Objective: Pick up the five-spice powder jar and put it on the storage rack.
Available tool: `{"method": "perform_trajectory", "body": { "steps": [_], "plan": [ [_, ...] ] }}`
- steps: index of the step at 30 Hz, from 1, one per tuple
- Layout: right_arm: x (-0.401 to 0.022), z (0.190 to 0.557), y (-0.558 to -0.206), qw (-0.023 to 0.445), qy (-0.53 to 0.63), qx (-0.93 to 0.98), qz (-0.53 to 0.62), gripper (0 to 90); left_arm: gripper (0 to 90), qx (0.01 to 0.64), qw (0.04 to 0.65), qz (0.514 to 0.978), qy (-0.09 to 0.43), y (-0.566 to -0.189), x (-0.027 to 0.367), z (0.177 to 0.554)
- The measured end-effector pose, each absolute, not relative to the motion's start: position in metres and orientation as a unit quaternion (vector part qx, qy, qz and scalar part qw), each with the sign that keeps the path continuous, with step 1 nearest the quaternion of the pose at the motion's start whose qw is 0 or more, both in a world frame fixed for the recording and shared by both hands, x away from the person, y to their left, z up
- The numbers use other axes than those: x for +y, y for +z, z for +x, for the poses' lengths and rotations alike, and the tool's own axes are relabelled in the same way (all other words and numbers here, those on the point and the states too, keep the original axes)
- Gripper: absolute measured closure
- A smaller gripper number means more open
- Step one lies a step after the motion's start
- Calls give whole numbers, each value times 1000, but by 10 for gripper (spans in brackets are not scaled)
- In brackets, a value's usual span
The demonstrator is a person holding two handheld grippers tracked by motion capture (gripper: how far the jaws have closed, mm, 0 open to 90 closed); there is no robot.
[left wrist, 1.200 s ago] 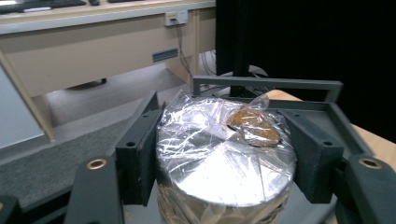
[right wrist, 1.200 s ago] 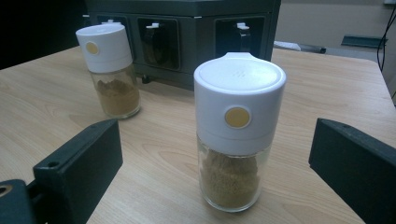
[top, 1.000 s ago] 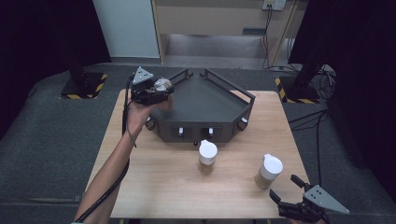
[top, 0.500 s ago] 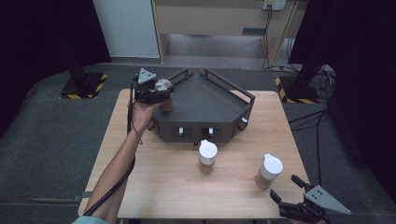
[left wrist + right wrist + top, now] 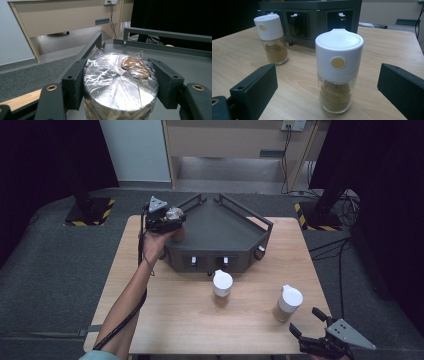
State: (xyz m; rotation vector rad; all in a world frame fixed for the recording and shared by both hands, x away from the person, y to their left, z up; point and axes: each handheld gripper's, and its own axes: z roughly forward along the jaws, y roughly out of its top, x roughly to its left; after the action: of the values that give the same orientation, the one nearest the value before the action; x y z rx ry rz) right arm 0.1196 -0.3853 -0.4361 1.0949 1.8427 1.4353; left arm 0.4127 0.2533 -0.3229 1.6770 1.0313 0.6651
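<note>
Right now my left gripper (image 5: 167, 220) is clamped on a foil-topped jar (image 5: 120, 85) wrapped in clear film, one pad on each side of it. I hold it over the left rear corner of the dark tray (image 5: 220, 227), just inside the rail (image 5: 85, 53). In the left gripper view the tray floor sits close under the jar, though I cannot tell whether the base touches it yet.

My read is that the step in hand is setting this jar down in the tray. To do it well I would keep the jar upright, lower it straight and slowly until the base sits flat, and only then let the pads part. The film is loose and crinkled, so it could cling to a pad as I release; a slow, even opening and a straight lift away should keep the jar from tipping. I also want the near jaw clear of the rail, which stands just beside it.

My right gripper (image 5: 320, 332) waits at the near right corner of the table (image 5: 125, 270) with its jaws apart, facing a white-capped spice jar (image 5: 338, 67), with a second spice jar (image 5: 271, 37) farther off, close to the tray front.
</note>
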Motion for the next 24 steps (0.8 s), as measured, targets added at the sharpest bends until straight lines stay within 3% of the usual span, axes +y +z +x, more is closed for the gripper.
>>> {"method": "perform_trajectory", "body": {
  "steps": [15, 18, 19, 24],
  "plan": [
    [-385, 119, -436, 277, 534, 687, 407, 28, 330, 438, 520, 683, 269, -328, 258, 413],
    [-386, 119, -436, 277, 535, 687, 407, 29, 246, 443, 543, 664, 261, -328, 262, 411],
    [-386, 119, -436, 277, 535, 687, 407, 29, 177, 443, 543, 664, 261, -328, 262, 411],
    [-385, 119, -436, 277, 535, 687, 407, 29, 117, 420, 555, 664, 273, -315, 263, 404]
  ]
}}
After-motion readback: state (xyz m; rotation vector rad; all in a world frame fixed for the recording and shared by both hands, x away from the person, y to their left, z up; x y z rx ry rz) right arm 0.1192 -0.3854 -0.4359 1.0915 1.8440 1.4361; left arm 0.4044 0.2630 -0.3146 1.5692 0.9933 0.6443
